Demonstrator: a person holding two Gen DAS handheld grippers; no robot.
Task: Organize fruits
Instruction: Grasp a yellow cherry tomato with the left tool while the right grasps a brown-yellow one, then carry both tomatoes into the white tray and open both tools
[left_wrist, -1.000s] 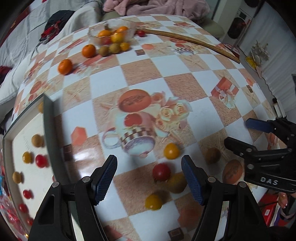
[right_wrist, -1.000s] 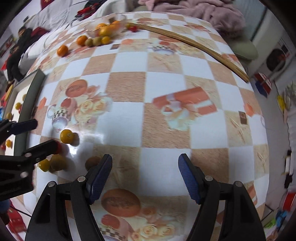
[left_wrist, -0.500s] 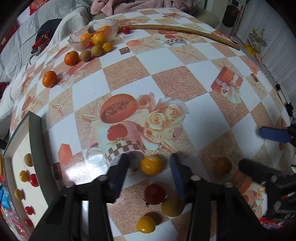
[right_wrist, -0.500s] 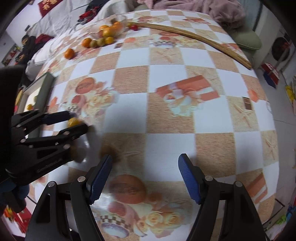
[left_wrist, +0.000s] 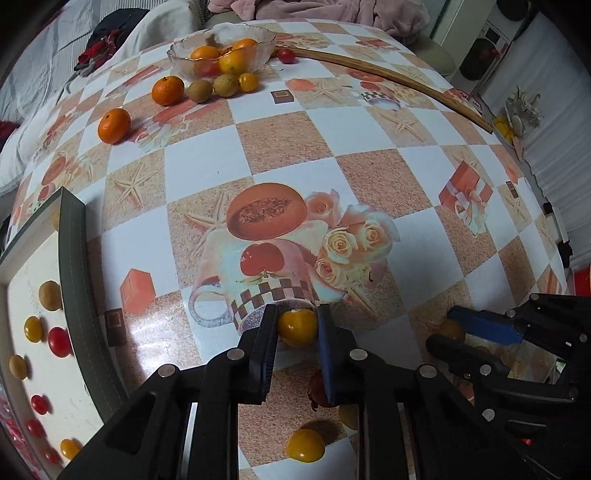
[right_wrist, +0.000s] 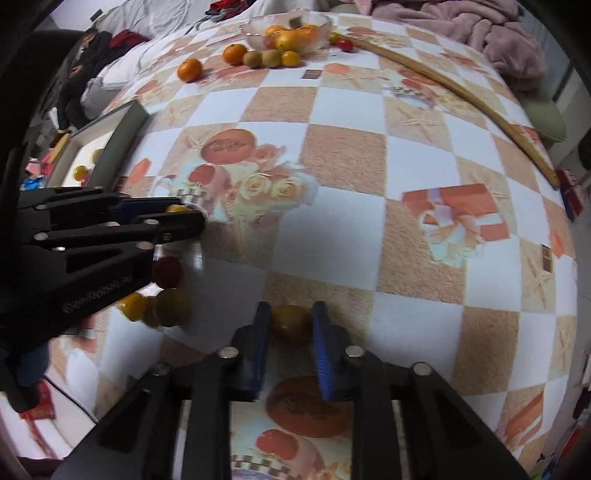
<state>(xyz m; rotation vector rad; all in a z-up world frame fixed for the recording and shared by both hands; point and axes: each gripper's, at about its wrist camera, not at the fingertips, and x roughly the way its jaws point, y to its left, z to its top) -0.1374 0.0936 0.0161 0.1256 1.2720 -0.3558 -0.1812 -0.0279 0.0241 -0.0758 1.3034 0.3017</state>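
My left gripper (left_wrist: 295, 326) is shut on a yellow cherry tomato (left_wrist: 298, 326) that rests on the patterned table. My right gripper (right_wrist: 290, 325) is shut on a brownish round fruit (right_wrist: 290, 325) near the table's front edge. The right gripper also shows in the left wrist view (left_wrist: 465, 334), low on the right, and the left gripper shows in the right wrist view (right_wrist: 184, 218), at the left. A red tomato (left_wrist: 318, 391), a yellow tomato (left_wrist: 306, 445) and a greenish fruit (right_wrist: 170, 306) lie loose close by. A white tray (left_wrist: 22, 332) at the left holds several small fruits.
A glass bowl (left_wrist: 221, 55) of oranges stands at the far side. Two mandarins (left_wrist: 114, 124), two brown fruits (left_wrist: 201, 89) and small tomatoes lie by it. A long wooden stick (left_wrist: 388, 75) lies at the back right. Bedding and clothes surround the table.
Both grippers were open and apart. The left moved forward and shut on the yellow tomato. The right moved left and down and shut on the brownish fruit.
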